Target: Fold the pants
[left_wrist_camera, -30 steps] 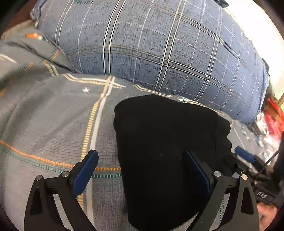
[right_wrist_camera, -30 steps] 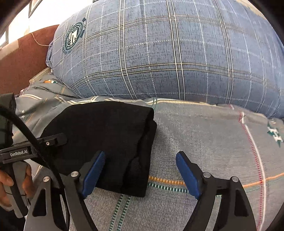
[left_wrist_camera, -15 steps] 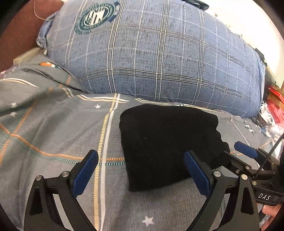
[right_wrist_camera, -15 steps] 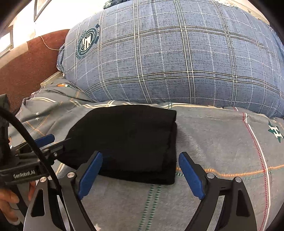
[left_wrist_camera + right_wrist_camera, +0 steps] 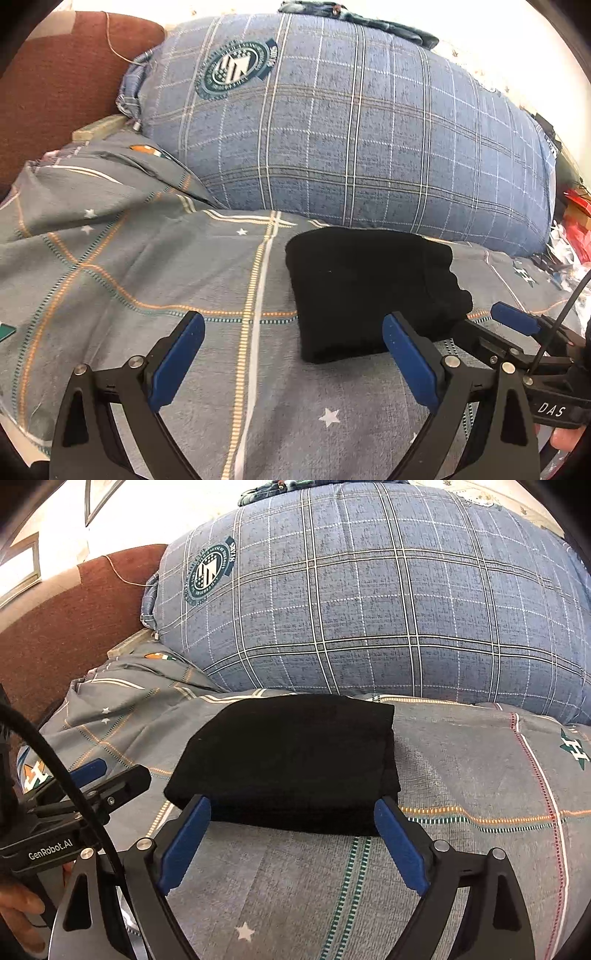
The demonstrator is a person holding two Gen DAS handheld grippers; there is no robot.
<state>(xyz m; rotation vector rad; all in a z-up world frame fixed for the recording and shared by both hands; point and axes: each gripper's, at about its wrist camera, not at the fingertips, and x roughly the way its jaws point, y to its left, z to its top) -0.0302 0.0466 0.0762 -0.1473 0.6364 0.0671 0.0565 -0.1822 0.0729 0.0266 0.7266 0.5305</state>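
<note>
Two grippers faced folded black pants (image 5: 365,291) on bedsheet (image 5: 147,280) before plaid pillow (image 5: 351,147) | left view alone showed red clutter beyond pillow | left gripper (image 5: 291,354), right gripper (image 5: 291,842): angled downward, jaws wide, empty; right's just opened further.

the folded pants (image 5: 369,288) are too dark to make out any layers. right-edge clutter (image 5: 570,236) is blurry, and the pillow (image 5: 369,602) is cut off on the right.

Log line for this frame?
pants: folded, on bedsheet | left gripper: open, empty | right gripper: open, empty
</note>
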